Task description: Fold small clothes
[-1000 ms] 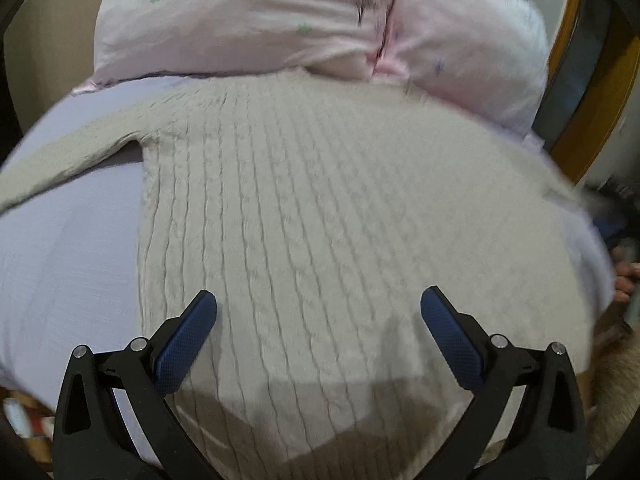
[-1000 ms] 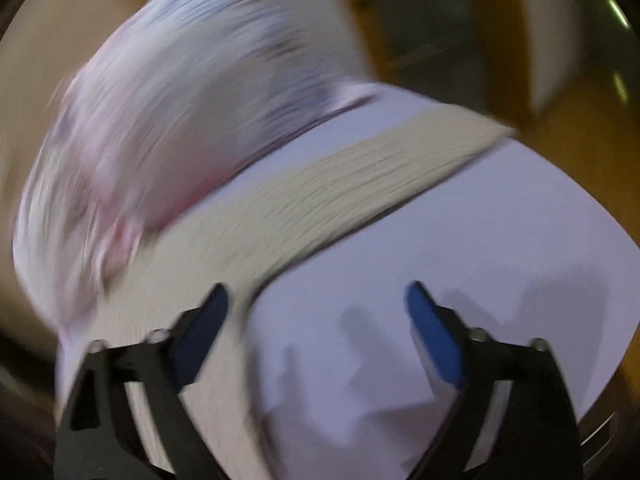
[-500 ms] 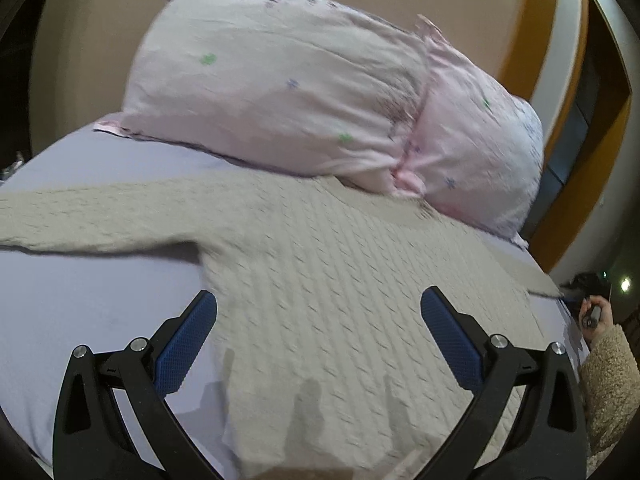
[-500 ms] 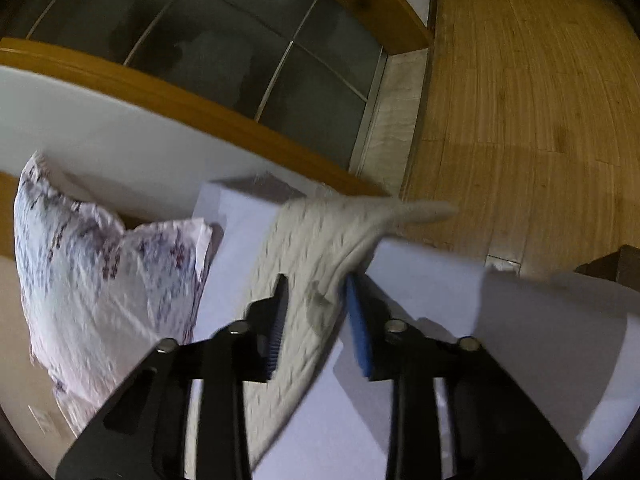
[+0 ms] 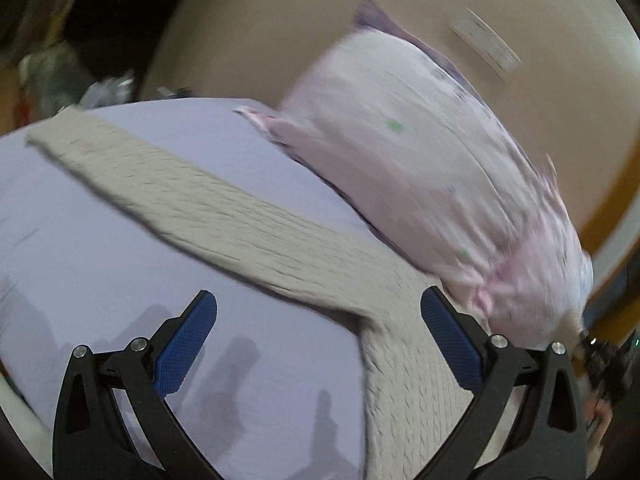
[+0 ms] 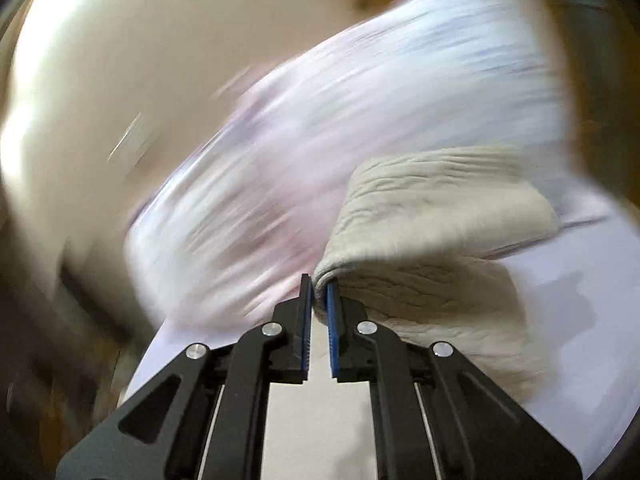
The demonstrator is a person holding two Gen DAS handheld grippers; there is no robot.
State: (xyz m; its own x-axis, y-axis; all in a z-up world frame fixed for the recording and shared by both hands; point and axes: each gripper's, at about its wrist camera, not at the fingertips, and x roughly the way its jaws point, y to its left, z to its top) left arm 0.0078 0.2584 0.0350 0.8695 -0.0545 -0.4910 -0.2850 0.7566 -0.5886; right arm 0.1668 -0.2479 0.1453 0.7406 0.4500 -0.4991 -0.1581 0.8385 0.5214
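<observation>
Now we had the right hand-held gripper (image 6: 319,292) clenched on the sweater (image 6: 424,280) sleeve, the left hand-held gripper (image 5: 318,344) spread wide above the sweater on the bed (image 5: 100,248); blurry, but that thin pinch probably risked slipping mid-fold.

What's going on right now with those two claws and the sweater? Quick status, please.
Left gripper open, above the spread sleeve. Right gripper shut on the sweater, cloth doubled over. Pillow against the sweater's top edge.
</observation>
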